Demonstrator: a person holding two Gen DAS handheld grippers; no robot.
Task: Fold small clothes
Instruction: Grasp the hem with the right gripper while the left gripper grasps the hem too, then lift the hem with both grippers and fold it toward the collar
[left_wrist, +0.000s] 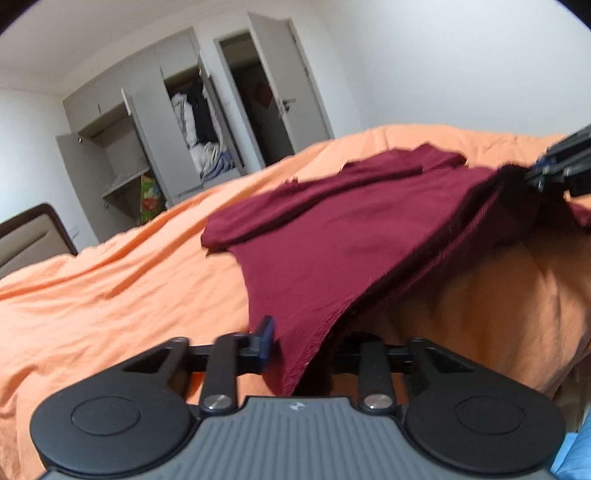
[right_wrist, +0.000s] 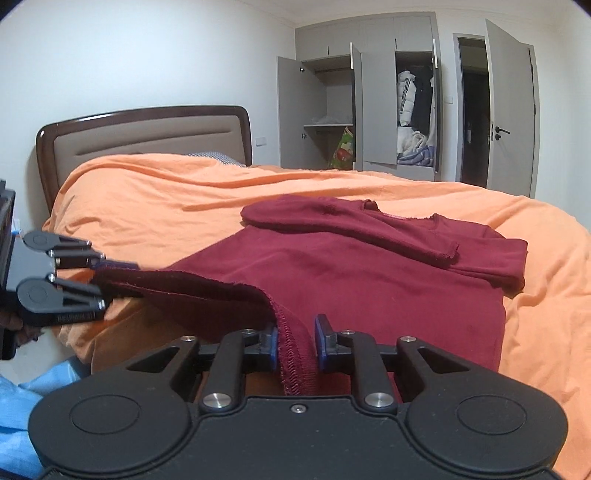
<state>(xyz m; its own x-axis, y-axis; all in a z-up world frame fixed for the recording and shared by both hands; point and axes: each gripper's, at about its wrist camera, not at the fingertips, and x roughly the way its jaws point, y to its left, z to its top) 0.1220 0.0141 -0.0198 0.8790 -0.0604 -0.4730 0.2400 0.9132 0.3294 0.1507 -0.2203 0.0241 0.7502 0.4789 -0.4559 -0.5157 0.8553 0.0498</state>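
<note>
A dark red shirt (right_wrist: 369, 280) lies spread on the orange bed (right_wrist: 184, 206) at the frame's centre, sleeves folded across its top. The right gripper (right_wrist: 295, 343) and the left gripper (right_wrist: 110, 275), at the left edge, each pinch its lifted hem between their fingers.

Garment (right_wrist: 369, 280) spread on the bedcover (right_wrist: 166, 206), sleeves folded across its far part, near hem raised off the bed between left gripper (right_wrist: 110, 275) and right gripper (right_wrist: 295, 345), headboard (right_wrist: 140, 136) behind left, wardrobe (right_wrist: 376, 110) behind right.
</note>
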